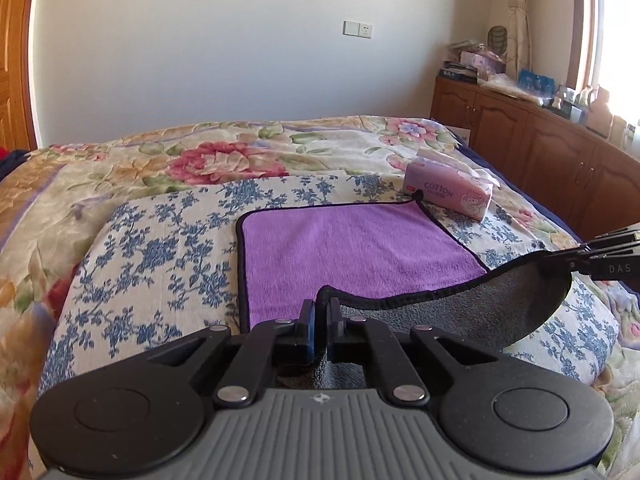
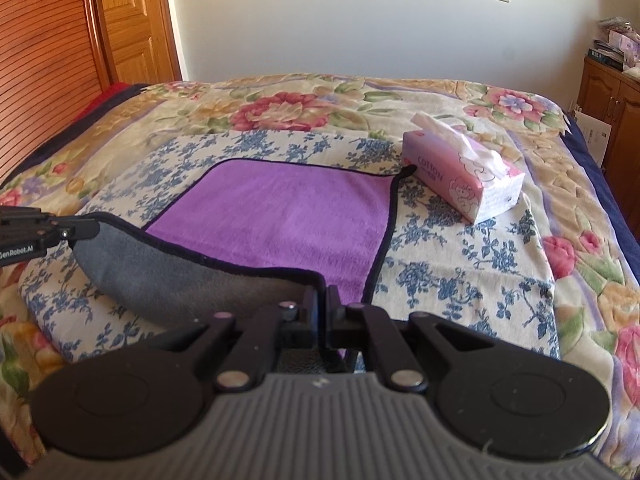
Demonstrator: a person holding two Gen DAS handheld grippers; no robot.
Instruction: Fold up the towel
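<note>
While sunlight falls across a flowered bedspread (image 2: 304, 108), a purple towel (image 1: 352, 252) with a grey underside and dark piping lies on a blue-and-white floral cloth (image 1: 160, 248), its near edge lifted off the bed. The left gripper (image 1: 321, 308) has its jaws pinched together on the towel's near left corner, and the right gripper (image 2: 325, 294) has its jaws clamped on the near right corner, so the raised hem sags between them, grey side showing, over the purple face that stays flat. Just beyond the towel's far right corner, where a small dark hanging loop (image 2: 406, 171) reaches it, a pink tissue pack (image 2: 464, 176) reads "COTTON", tissue spilling from the top. One tool body is lettered "GenRobot.AI", the other "DAS". A cluttered wooden cabinet (image 1: 532, 140) lines the window wall.
</note>
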